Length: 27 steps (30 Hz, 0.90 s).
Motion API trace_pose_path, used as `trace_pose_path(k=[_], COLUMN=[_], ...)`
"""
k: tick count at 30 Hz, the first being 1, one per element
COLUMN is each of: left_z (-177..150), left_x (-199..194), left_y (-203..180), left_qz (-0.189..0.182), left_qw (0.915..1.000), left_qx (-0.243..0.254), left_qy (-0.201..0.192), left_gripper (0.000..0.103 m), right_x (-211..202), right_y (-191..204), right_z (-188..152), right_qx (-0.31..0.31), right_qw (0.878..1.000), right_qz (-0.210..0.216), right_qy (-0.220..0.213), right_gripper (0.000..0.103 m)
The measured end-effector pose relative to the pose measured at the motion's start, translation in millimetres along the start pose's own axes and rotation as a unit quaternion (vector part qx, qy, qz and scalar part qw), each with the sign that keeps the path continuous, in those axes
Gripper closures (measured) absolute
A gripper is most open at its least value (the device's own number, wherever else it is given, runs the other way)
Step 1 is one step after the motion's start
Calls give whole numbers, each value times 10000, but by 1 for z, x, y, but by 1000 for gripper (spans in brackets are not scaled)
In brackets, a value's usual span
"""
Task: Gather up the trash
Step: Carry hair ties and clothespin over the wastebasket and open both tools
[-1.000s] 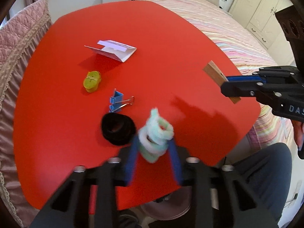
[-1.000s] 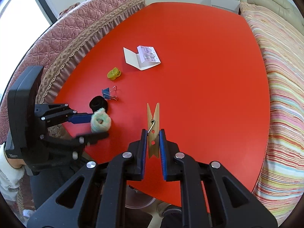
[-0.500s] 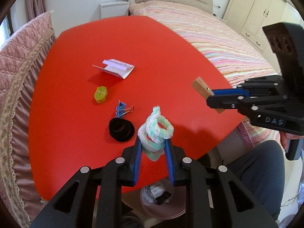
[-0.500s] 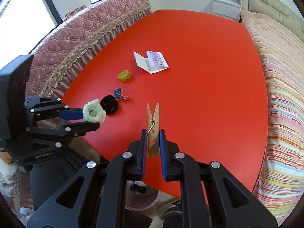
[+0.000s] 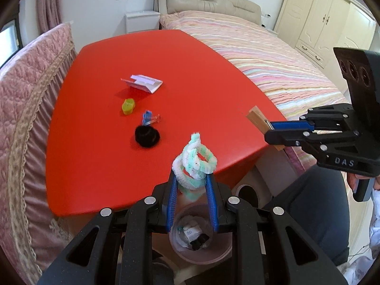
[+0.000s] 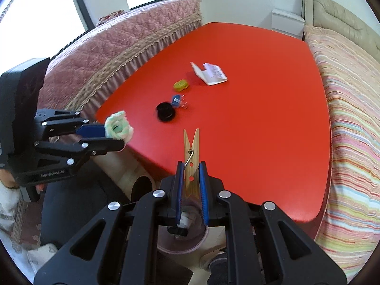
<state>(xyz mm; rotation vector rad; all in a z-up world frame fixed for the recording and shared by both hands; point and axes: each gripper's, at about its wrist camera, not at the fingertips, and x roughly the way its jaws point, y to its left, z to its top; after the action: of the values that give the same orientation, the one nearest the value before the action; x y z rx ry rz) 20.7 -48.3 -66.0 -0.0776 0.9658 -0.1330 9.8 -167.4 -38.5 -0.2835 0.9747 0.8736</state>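
1. Left gripper (image 5: pixel 192 185) is clamped narrow on a coil of fuzzy white-and-green pipe cleaner (image 5: pixel 194 161). It is off the red bench (image 5: pixel 190 54), out past the bench's near edge and above the pink bin (image 5: pixel 201 257) on the floor. My worry: the coil is springy and only its lower loops sit between the pads, so it could pop sideways on release and land on the floor beside the bin.

2. The bin already holds scraps, and from the left wrist view it sits partly hidden behind the gripper body. I judge the drop line as roughly right, not certain; a release too early could hit the rim.

3. Right gripper (image 6: pixel 192 182) is pinched tight on a wooden clothespin (image 6: pixel 191 159), held by its tail end with the long end sticking forward over the bench's near edge, the bin below and behind the fingers. Risk: the pin could pivot in so short a grip and fall crooked or bounce out.

4. Both grippers converge on the same bin; they are apart now, but could knock together above it.

5. Left on the bench, beyond the bin: black hair tie (image 5: pixel 147 137), blue binder clip (image 5: pixel 148 117), yellow lump (image 5: pixel 128 105), folded paper (image 5: pixel 144 83). Not yet collected.
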Motion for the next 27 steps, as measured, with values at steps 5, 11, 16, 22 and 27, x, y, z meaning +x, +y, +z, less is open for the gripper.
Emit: trace_pose_path(k=[5,11,16,22,27], left_z=[-18,-38,-48,-53,-55], left_x=[-4,-8,-11,-8,-6], left_y=[-4,-6,-3,-2,-6], left_qz=[-29,-88,-193,-246,-285], left_qw=[10000,9999,9996,9994,9993], left_qx=[-28,-78,-159,-123,-56], left_qy=[18,82,142,209,251], left_gripper=[80,80,80,80,80], right_x=[-2,9,21,30,21], right_y=[14,27,35,41,35], right_z=[-24,-53,-68,-71,-70], right_qx=[-30,-70,-64,-52,135], right_qw=[9999,9991,9978,9965,9979], right_qz=[100,223,379,551,471], right_qy=[72,348,535,627,435], right_gripper=[91,91,91,87,19])
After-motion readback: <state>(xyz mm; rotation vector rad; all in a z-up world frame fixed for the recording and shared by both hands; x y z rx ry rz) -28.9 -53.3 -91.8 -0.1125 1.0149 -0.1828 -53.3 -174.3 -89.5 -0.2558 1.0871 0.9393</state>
